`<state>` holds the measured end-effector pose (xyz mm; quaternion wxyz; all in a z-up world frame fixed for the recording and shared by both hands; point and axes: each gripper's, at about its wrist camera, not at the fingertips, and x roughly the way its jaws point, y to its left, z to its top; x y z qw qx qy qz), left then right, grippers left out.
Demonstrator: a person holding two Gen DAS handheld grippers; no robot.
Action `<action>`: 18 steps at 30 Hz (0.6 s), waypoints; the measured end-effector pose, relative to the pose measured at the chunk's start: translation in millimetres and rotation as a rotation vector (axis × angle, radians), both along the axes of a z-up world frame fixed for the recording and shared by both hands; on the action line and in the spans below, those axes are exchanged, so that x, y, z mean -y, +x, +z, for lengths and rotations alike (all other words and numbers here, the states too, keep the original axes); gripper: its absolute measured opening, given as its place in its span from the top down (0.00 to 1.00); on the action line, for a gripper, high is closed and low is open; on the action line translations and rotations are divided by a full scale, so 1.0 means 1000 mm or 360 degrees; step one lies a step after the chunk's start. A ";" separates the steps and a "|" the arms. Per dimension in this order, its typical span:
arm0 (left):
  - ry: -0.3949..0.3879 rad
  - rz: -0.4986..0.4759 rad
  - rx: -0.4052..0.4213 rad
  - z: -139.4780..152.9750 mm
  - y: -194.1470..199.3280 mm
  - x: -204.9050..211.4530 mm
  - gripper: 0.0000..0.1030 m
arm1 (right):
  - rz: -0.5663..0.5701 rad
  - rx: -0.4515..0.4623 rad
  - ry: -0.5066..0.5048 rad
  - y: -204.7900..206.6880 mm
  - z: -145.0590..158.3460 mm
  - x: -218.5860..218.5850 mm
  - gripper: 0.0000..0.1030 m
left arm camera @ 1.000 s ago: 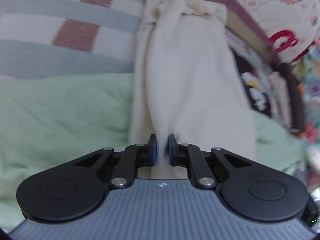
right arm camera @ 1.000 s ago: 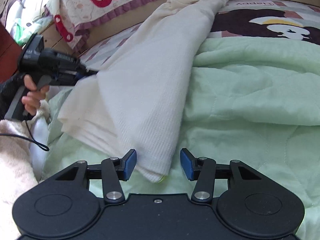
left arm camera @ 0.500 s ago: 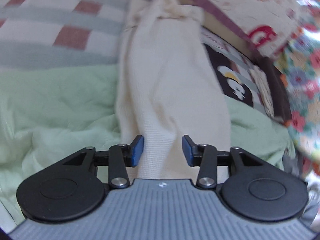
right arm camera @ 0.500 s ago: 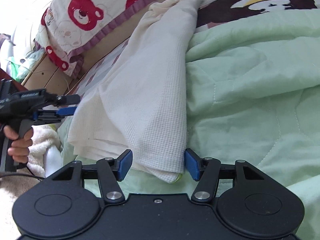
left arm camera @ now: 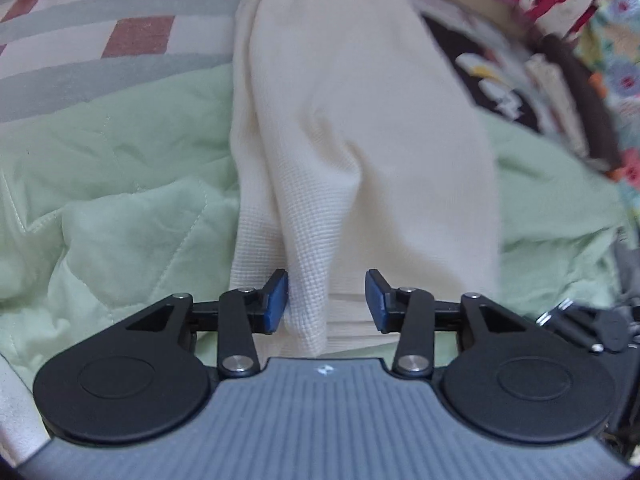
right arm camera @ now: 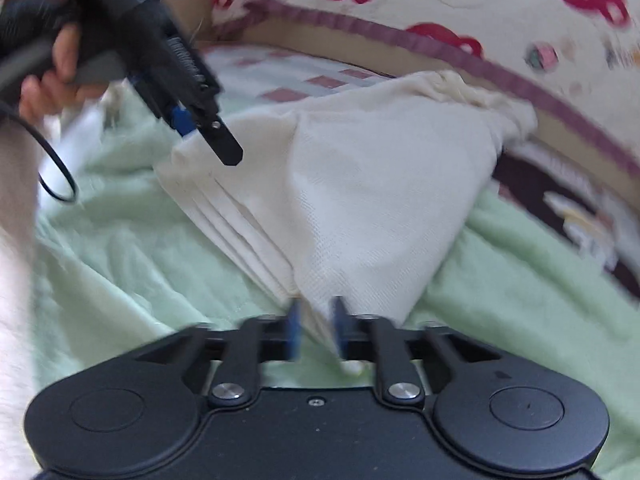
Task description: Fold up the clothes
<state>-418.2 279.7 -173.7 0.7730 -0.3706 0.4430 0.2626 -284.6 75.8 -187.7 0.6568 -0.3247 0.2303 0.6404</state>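
Observation:
A cream waffle-knit garment (left arm camera: 360,128) lies folded lengthwise on a pale green quilt (left arm camera: 112,200). My left gripper (left arm camera: 326,300) stands at its near end with the jaws opening. A ridge of the cloth lies loose between the fingers, close to the left pad (left arm camera: 276,300), and nothing presses on it. In the right wrist view the same garment (right arm camera: 360,184) shows its stacked edges. My right gripper (right arm camera: 316,320) is closing, and its blurred pads pinch the near corner of the layers. A hand holds the left gripper (right arm camera: 208,136) over the garment's far left corner.
A bear-print pillow with a purple border (right arm camera: 480,20) lies behind the garment. A checked blanket (left arm camera: 120,32) covers the far left, and a dark cartoon-print cover (left arm camera: 500,80) lies to the right. A black cable (right arm camera: 60,176) hangs from the left hand.
The left gripper has let go of the garment's end and opened. The right gripper rolled and moved in over the near corner, and its jaws narrowed onto the cloth.

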 end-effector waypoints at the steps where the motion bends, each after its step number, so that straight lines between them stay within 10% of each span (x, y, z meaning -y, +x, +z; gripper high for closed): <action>1: 0.0009 0.0006 -0.0010 -0.002 0.000 -0.001 0.65 | -0.0015 0.0020 0.0023 -0.001 0.000 -0.004 0.47; 4: 0.0046 0.0008 0.0006 0.000 -0.002 -0.003 0.96 | -0.0071 0.0063 0.0050 -0.008 0.001 -0.020 0.40; 11: 0.0059 0.0019 0.0178 0.030 -0.022 0.006 0.96 | -0.0305 0.0424 -0.0128 -0.013 -0.019 -0.045 0.36; 15: -0.0014 0.0003 0.0182 0.028 -0.032 -0.005 0.96 | -0.0354 0.0374 -0.0185 0.003 -0.012 -0.028 0.36; 18: -0.0007 -0.0022 0.0122 0.022 -0.027 -0.005 0.96 | -0.0474 0.0067 -0.0171 0.026 -0.011 -0.015 0.34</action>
